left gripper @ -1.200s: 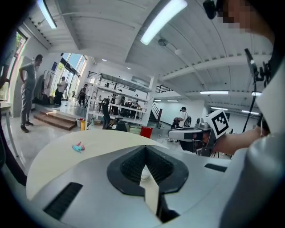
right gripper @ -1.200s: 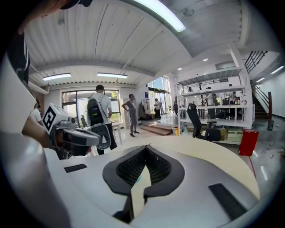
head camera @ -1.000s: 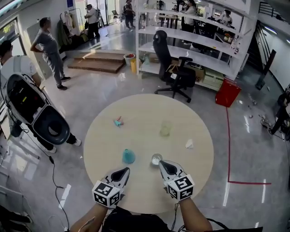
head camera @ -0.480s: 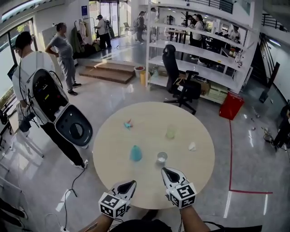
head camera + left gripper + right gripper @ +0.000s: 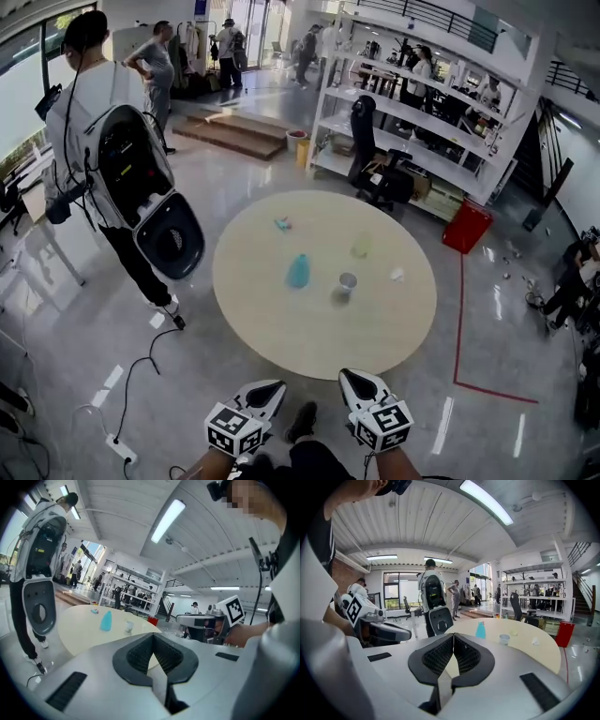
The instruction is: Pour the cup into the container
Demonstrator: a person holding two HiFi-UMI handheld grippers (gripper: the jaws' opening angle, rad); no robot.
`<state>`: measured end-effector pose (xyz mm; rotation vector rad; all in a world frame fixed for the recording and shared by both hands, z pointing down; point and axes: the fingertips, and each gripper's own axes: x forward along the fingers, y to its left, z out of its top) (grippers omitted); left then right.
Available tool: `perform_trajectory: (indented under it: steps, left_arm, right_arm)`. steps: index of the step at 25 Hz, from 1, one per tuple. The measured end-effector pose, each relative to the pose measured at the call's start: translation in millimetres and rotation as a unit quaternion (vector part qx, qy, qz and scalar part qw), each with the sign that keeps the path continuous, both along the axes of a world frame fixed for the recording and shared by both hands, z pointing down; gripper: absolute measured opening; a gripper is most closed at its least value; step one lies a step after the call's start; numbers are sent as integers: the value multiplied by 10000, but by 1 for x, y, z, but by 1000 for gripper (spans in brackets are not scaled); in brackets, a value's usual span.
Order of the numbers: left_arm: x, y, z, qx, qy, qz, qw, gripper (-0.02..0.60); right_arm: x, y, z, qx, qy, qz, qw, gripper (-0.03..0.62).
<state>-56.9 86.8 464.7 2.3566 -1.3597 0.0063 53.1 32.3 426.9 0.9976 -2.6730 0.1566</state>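
Stands farther from the table than before, holds left hand-held gripper and right hand-held gripper closed, empty, low, well apart from the cup, likely before approaching.

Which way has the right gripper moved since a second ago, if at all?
Yes: back off the round table's near edge; the right gripper now hangs over the floor, short of it.
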Motion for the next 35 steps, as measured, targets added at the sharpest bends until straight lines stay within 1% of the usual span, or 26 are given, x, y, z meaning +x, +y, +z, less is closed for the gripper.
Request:
perform_trajectory:
  steps: [2, 3, 6, 10, 13, 16, 18, 20, 22, 24, 26, 28, 32, 35]
  left_arm:
    - [-2, 23, 1, -90, -28, -192, 9998, 0]
    - [0, 33, -1, -77, -60, -218, 9997, 0]
    - [12, 62, -16, 85, -135, -210, 9997, 0]
    - [36, 101, -33, 220, -257, -318, 9989, 0]
    - [63, 135, -38, 262, -342, -413, 9982, 0]
    - [89, 174, -33, 159, -365, -566, 9976, 0]
    - [112, 202, -26, 60, -317, -666, 9973, 0]
    - [135, 230, -19, -84, -262, -742, 9969, 0]
    - [155, 258, -13, -281, -232, -769, 9964, 0]
    - [170, 282, -14, -360, -296, -745, 9961, 0]
    - [180, 301, -22, -303, -377, -743, 9961, 0]
    - [186, 322, -31, -237, -382, -766, 9960, 0]
    - [182, 363, -32, -217, -434, -914, 9946, 0]
    - [178, 397, -36, -90, -358, -964, 9947, 0]
  right_arm:
    - [10, 35, -5, 58, 83, 8, 9999, 6]
    - [17, 48, -7, 67, 87, 42, 9999, 6]
    - [35, 78, -13, 65, 1, 122, 9999, 6]
    - [60, 123, -20, 146, -93, -75, 9998, 6]
    - [88, 158, -10, 60, -175, -166, 9997, 6]
    - [118, 198, 0, 0, -177, -295, 9994, 6]
    - [143, 223, 4, 9, -133, -392, 9991, 6]
    - [169, 244, 11, -120, -190, -391, 9990, 6]
    - [190, 264, 19, -250, -226, -388, 9987, 6]
    - [205, 283, 23, -279, -211, -405, 9986, 6]
    - [213, 298, 19, -290, -259, -427, 9983, 6]
    - [217, 312, 13, -265, -271, -451, 9983, 6]
    - [214, 345, 4, -106, -253, -526, 9982, 6]
    - [209, 378, 1, -6, -219, -532, 9983, 6]
